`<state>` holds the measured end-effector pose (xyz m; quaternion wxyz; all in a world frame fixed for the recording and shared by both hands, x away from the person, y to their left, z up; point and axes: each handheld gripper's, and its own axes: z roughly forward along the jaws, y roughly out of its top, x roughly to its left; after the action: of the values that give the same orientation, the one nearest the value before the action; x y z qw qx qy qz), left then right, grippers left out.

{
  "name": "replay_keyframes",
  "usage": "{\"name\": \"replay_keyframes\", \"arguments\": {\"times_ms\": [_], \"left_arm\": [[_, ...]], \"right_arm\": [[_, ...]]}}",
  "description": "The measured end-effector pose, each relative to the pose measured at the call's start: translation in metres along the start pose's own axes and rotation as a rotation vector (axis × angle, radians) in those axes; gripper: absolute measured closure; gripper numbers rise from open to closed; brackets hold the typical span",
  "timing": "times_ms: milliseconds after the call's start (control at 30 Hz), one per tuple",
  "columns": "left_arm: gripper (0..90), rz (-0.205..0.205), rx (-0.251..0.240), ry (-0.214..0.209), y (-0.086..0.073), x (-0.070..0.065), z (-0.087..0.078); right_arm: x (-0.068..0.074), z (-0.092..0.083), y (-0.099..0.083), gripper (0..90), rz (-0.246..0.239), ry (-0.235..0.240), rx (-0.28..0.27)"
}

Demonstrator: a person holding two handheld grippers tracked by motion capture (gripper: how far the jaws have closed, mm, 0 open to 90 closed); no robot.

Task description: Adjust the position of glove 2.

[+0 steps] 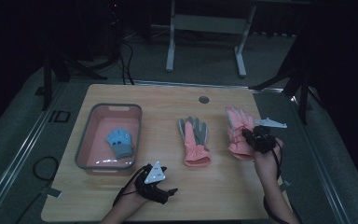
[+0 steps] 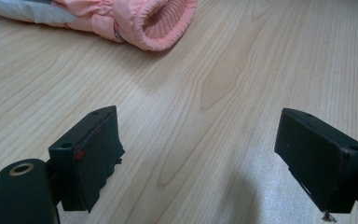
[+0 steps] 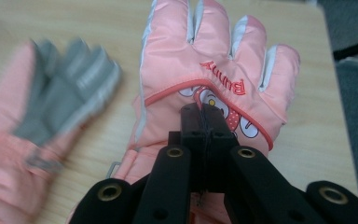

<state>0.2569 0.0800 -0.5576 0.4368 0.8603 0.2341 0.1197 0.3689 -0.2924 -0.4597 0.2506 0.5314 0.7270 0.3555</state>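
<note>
Now right tongs (image 3: 204,122) pinched tight on pink glove (image 3: 205,56), left tongs (image 2: 200,158) wide.

In the right gripper view the grey-palmed glove (image 3: 42,140) is blurred and cut off at the left edge, while the closed jaws hide part of the pink glove (image 3: 205,60).

Pink glove (image 3: 200,70) – cartoon print, back up, fingers spread; fabric apparently pinched, table's right side

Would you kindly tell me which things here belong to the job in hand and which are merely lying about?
In the job:
pink padded glove with cartoon print
right gripper, pinching it
pink glove with grey palm
grey-rimmed pink plastic bin
small blue knitted glove

Lying about:
left gripper, open
white desk frame
</note>
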Motion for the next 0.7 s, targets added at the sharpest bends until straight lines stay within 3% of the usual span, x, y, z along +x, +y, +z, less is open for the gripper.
{"name": "replay_keyframes", "arguments": {"times_ms": [100, 367, 700], "left_arm": [[14.4, -0.001, -0.002, 0.0, 0.0, 0.0, 0.0], [14.4, 0.003, 0.0, 0.001, 0.0, 0.0, 0.0], [14.4, 0.012, 0.0, -0.001, 0.001, -0.001, 0.0]], "right_arm": [[0.013, -0.01, 0.012, 89.5, -0.017, -0.003, -0.019], [0.048, -0.02, 0.034, 89.4, -0.023, 0.043, -0.065], [0.092, -0.019, 0.04, 89.5, 0.012, 0.104, -0.08]]}}
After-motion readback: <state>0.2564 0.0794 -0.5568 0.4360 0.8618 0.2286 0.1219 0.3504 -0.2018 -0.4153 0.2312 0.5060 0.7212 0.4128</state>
